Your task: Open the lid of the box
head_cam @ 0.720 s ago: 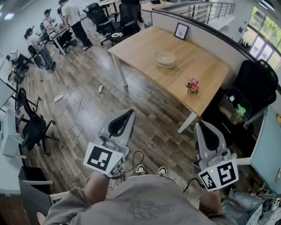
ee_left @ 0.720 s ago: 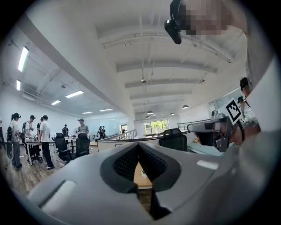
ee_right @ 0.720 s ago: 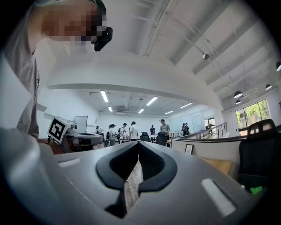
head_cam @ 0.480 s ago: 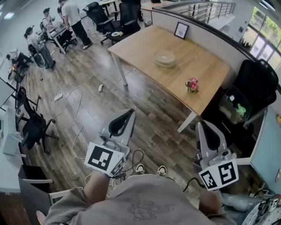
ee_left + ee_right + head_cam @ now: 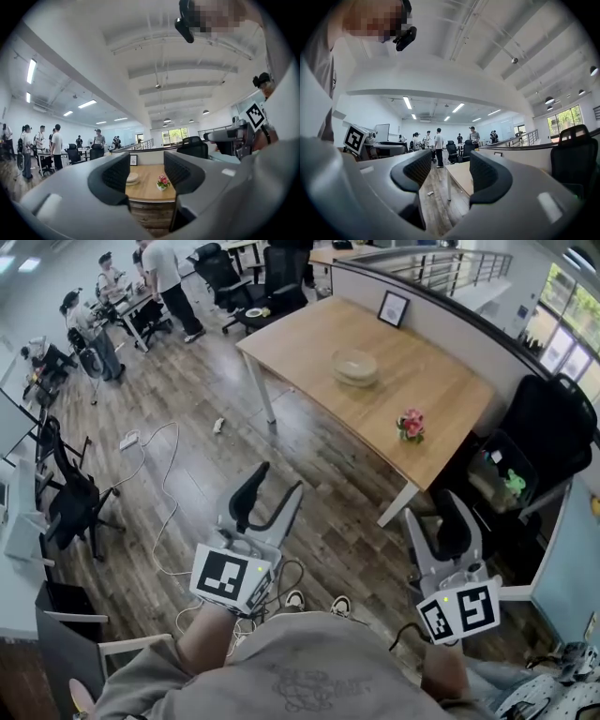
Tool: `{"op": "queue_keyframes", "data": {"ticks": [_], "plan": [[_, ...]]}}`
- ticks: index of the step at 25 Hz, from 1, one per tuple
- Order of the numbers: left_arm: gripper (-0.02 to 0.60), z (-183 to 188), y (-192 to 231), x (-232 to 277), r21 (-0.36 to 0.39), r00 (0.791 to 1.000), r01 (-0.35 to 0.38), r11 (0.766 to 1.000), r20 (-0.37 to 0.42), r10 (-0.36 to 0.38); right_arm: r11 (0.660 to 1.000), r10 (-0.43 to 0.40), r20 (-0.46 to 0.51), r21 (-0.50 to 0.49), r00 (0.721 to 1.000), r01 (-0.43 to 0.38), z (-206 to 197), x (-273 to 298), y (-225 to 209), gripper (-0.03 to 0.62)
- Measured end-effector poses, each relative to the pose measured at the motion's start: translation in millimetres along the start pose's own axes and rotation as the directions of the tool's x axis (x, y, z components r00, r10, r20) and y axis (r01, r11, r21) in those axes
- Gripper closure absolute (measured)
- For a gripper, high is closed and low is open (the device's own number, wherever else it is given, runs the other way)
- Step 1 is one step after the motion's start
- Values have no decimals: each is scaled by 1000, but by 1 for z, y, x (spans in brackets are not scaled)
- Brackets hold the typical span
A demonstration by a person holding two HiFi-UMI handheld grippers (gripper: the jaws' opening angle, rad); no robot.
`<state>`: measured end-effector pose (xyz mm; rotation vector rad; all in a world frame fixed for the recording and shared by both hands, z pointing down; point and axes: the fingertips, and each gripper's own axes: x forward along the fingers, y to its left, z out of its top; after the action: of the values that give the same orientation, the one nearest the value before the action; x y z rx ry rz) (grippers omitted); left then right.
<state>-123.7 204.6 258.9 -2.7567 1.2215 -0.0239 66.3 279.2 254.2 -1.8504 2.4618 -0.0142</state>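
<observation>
The head view alone gives the layout from above: the left gripper (image 5: 281,476) and the right gripper (image 5: 438,512) are held out level over the wooden floor (image 5: 187,399), well short of the light wooden table (image 5: 431,390). The round, pale box (image 5: 354,365) sits on that table with its lid on, well apart from both grippers, between a small picture frame (image 5: 393,308) at the far edge and a pot of pink flowers (image 5: 410,424) near the front edge. The left gripper view looks between its own jaws, which stand apart with nothing between them, and frames the box and flowers far off in that gap; it also catches the other gripper at its right edge. The right gripper view shows its jaws spread wide and released, holding nothing, with only a table corner beyond them. The room is an open office with strip lights: people (image 5: 169,277) stand by desks at the far left, black office chairs (image 5: 553,427) stand around, a white cable (image 5: 159,456) trails over the floor, and a railing (image 5: 450,263) runs behind the partition.
</observation>
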Motion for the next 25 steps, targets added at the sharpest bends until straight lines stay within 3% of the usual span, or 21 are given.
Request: {"op": "queue_keyframes", "data": {"ticks": [2, 12, 16, 25], "plan": [[325, -2, -7, 2, 12, 1000, -5, 1000, -3, 5, 1000, 4, -5, 0, 1000, -4, -2, -4, -7, 353], [325, -4, -26, -4, 35, 998, -61, 998, -24, 62, 997, 82, -9, -3, 997, -82, -4, -9, -14, 353], [308, 3, -24, -6, 32, 995, -100, 995, 2, 100, 995, 96, 4, -20, 995, -96, -1, -5, -17, 353], [308, -14, -2, 17, 24, 995, -100, 995, -14, 100, 993, 113, -30, -25, 993, -114, -18, 31, -26, 353]]}}
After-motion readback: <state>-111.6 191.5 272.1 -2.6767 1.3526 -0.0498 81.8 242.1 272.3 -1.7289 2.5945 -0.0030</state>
